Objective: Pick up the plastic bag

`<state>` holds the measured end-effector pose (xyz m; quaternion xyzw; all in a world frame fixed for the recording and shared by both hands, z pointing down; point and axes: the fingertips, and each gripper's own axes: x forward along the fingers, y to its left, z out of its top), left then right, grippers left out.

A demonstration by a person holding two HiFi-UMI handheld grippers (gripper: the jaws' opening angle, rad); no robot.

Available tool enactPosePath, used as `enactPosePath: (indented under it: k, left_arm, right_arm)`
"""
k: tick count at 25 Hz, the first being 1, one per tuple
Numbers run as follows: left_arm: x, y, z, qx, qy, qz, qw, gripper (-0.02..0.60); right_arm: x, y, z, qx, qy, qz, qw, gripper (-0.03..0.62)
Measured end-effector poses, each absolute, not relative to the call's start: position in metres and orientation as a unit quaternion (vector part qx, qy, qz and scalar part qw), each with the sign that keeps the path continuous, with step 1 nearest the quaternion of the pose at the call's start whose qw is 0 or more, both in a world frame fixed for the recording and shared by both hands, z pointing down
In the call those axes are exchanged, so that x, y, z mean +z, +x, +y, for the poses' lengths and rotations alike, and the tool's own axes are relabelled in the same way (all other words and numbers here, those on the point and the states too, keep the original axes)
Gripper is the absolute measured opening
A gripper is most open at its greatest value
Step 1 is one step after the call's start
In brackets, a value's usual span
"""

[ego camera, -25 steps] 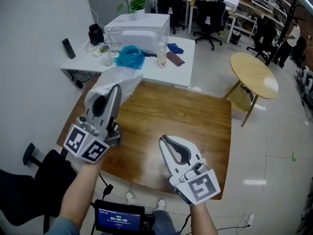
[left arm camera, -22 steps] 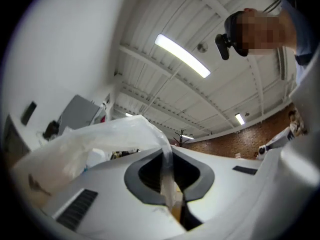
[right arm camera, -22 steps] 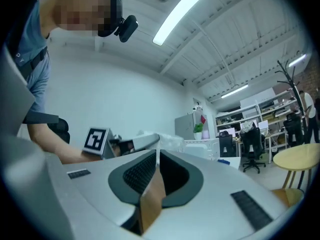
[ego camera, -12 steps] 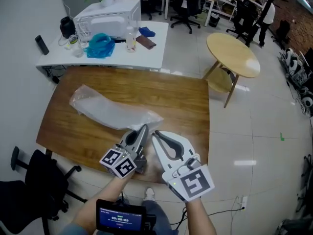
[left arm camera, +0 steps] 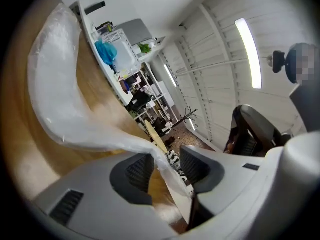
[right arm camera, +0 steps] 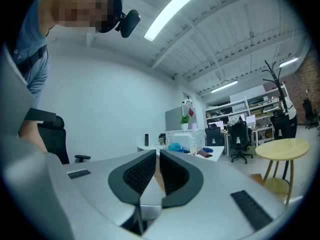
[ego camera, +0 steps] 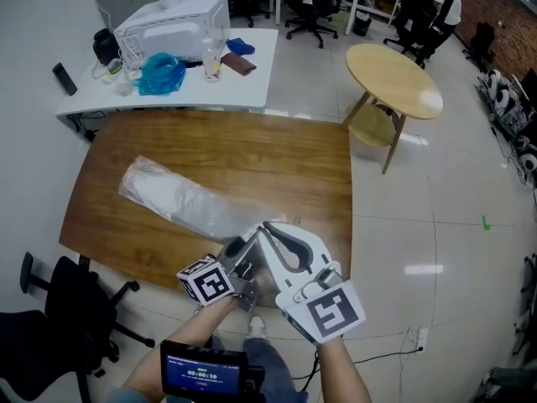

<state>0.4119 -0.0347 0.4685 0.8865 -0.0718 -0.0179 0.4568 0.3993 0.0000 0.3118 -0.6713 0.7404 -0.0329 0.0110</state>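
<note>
The clear plastic bag (ego camera: 180, 198) lies stretched out on the wooden table (ego camera: 277, 162), running from the left toward the near edge. My left gripper (ego camera: 243, 243) is at the bag's near end, close to the table's front edge. In the left gripper view its jaws (left arm camera: 167, 169) have just been opening, and the thin tail of the bag (left arm camera: 55, 99) hangs loose between the pads without being pressed. My right gripper (ego camera: 267, 229) sits right beside the left one, shut with nothing between its pads (right arm camera: 156, 166).
A white desk (ego camera: 243, 91) behind the wooden table carries a microwave (ego camera: 172, 19), a blue bag (ego camera: 159, 72) and small items. A round wooden table (ego camera: 394, 78) stands at the right. A black chair (ego camera: 75, 305) is at the near left.
The left gripper came down from high at the left to the table's near edge, laying the bag flat, and its jaws opened off the bag. The right gripper shifted slightly.
</note>
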Motion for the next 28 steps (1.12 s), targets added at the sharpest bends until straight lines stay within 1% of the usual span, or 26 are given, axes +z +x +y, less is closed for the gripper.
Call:
enactPosePath:
  k: [4,8,10,12,16,18,23,26,28]
  left_arm:
    - [0.483,0.416,0.001,0.007,0.865,-0.021,0.501,0.192]
    - [0.492,0.426,0.035,0.013,0.821,0.041,0.57,0.193]
    - [0.494,0.428,0.035,0.013,0.809,0.045,0.586,0.193]
    - [0.491,0.431,0.027,0.004,0.805,0.044,0.591,0.193]
    - [0.483,0.433,0.02,-0.004,0.814,0.049,0.579,0.193]
    - [0.481,0.431,0.018,-0.006,0.817,0.052,0.575,0.193]
    - [0.481,0.419,0.032,0.015,0.791,0.074,0.607,0.192]
    - [0.48,0.408,0.048,0.044,0.797,0.104,0.594,0.198]
    - [0.48,0.402,0.051,0.054,0.802,0.111,0.585,0.198]
  right_arm:
    - [0.318,0.4,0.005,-0.04,-0.675,0.737,0.018,0.034]
    - [0.321,0.402,0.009,-0.043,-0.679,0.732,0.022,0.034]
    - [0.324,0.407,0.015,-0.048,-0.689,0.723,0.018,0.034]
    - [0.339,0.421,0.023,-0.06,-0.711,0.7,-0.001,0.032]
    - [0.403,0.449,0.037,-0.115,-0.744,0.656,-0.043,0.032]
    - [0.43,0.447,0.039,-0.146,-0.742,0.653,-0.045,0.032]
    - [0.46,0.446,0.03,-0.172,-0.742,0.646,-0.036,0.034]
    - [0.479,0.447,0.025,-0.188,-0.736,0.649,-0.043,0.034]
    - [0.497,0.443,0.023,-0.204,-0.728,0.652,-0.06,0.034]
